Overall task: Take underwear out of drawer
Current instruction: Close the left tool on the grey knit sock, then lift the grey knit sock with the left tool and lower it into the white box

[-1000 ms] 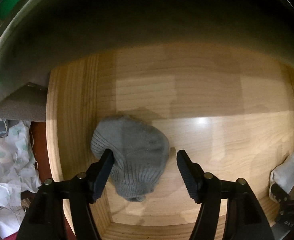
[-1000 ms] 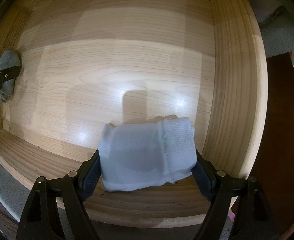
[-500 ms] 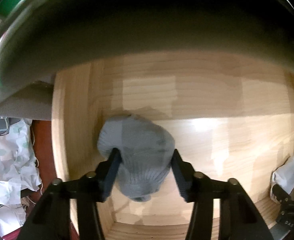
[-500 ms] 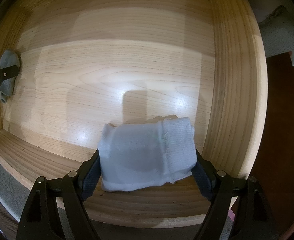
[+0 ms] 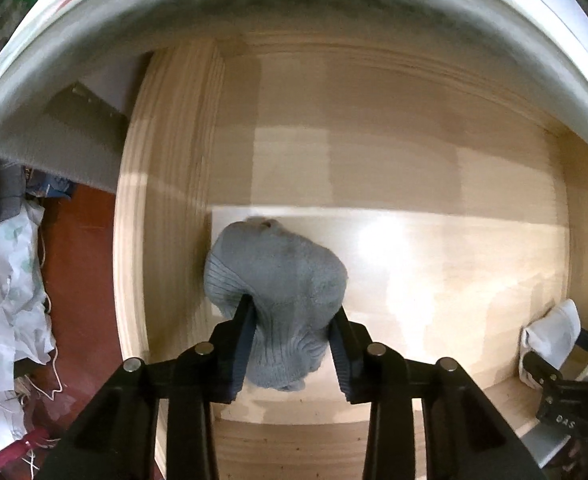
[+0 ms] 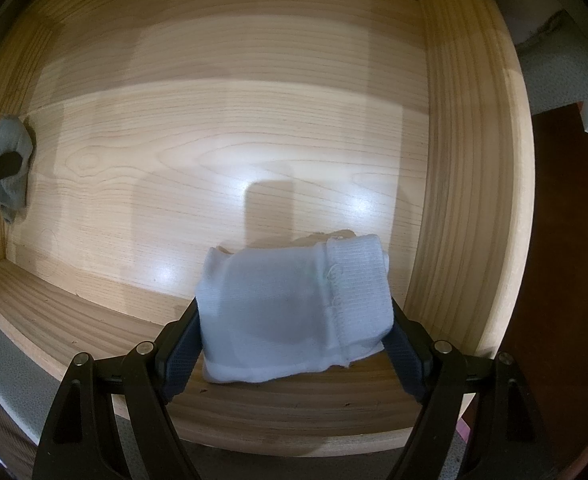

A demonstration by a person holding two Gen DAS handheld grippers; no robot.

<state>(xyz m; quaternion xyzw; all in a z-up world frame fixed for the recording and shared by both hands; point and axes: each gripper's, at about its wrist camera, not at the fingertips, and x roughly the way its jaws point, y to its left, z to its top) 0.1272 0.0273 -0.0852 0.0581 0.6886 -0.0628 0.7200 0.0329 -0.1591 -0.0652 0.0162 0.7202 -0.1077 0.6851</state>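
Two bundles sit in the drawer (image 6: 469,160): left gripper (image 5: 290,344), jaws just closing, pinches the grey underwear (image 5: 278,280) by the left wall; right gripper (image 6: 294,344) seemingly clamps the white underwear (image 6: 294,312) widthwise.

Warm, dim light; glare patches on drawer (image 6: 254,128) floor mid-frame. Square shadow at centre of right view. Left view motion-blurred, top rim smeared. Strong fisheye bending, dark corners.
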